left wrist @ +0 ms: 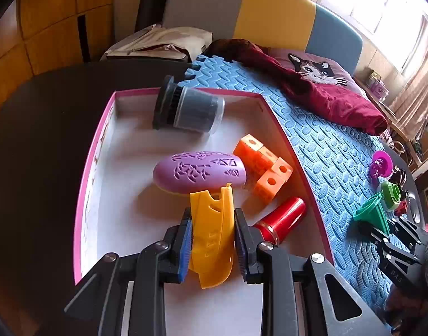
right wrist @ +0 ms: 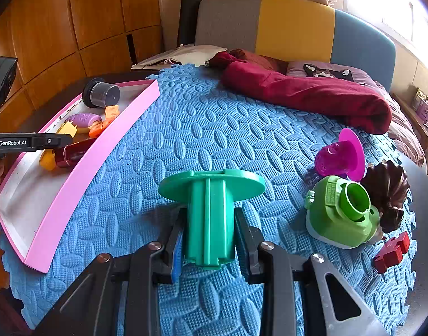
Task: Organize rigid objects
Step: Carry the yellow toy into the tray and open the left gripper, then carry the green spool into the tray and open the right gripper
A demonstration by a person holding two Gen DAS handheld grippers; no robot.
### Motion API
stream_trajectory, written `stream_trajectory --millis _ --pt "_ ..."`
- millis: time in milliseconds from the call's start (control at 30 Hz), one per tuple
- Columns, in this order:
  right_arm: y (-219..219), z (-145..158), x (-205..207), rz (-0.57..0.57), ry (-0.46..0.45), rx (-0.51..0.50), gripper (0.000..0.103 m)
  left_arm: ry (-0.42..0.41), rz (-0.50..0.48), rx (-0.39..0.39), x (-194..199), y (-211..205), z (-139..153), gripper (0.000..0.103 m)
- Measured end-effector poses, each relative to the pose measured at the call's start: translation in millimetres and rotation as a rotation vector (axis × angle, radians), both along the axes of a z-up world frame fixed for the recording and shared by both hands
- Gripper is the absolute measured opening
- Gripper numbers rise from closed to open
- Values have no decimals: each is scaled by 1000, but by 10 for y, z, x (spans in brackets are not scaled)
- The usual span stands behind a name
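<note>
In the left wrist view, our left gripper (left wrist: 212,240) is clamped on the yellow plastic piece (left wrist: 211,235) over the pink tray (left wrist: 96,151); next we lower and release it on bare floor near the tray's near edge. In the right wrist view, our right gripper (right wrist: 208,240) is closed on the green flanged spool (right wrist: 211,212) above the blue foam mat (right wrist: 185,128), which must then travel to the tray.

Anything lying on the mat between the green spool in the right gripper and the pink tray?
Nothing visible. The blue mat is bare between the green spool in the right gripper and the pink tray; only the tray's wall must be cleared.
</note>
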State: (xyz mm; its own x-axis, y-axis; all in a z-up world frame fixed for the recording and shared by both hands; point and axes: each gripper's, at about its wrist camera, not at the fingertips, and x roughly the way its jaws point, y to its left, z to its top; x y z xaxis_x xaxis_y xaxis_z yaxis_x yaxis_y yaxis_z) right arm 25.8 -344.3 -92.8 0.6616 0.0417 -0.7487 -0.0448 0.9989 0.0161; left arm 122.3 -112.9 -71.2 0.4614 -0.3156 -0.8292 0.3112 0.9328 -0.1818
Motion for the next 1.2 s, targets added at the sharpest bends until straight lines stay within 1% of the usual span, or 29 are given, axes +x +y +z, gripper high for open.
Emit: stream_trajectory --millis 67,133,333,400,500,567,600,633,800,967,1200 --pt "2 0 0 0 0 -1 31 6 2 -6 -23 21 -7 29" --pt "-4 0 2 0 0 -1 31 7 6 -2 -61 48 -14 34" --pt "-1 -2 -4 0 -1 -7 31 -10 29 -8 -191 172 32 34" --pt "9 -4 -2 0 -1 -11 31 -31 36 1 -247 205 71 35" --pt "13 -6 -3 -1 -3 -14 31 -75 55 40 -344 227 148 35" --pt "20 -6 -3 -1 -3 -19 31 -108 74 61 -423 247 217 39" --pt "21 -6 -3 -1 -4 -19 31 -114 80 58 -445 263 237 44" --pt "24 -8 -5 -1 -4 -20 31 -124 91 54 -480 284 272 45" --pt "25 -11 -9 -1 -4 -21 31 -144 102 35 -584 339 363 45" --pt "24 -9 -9 -2 -5 -26 31 -167 107 61 -693 365 389 45" --pt "27 -7 -15 -3 -7 -33 31 -193 112 62 -822 423 441 45"
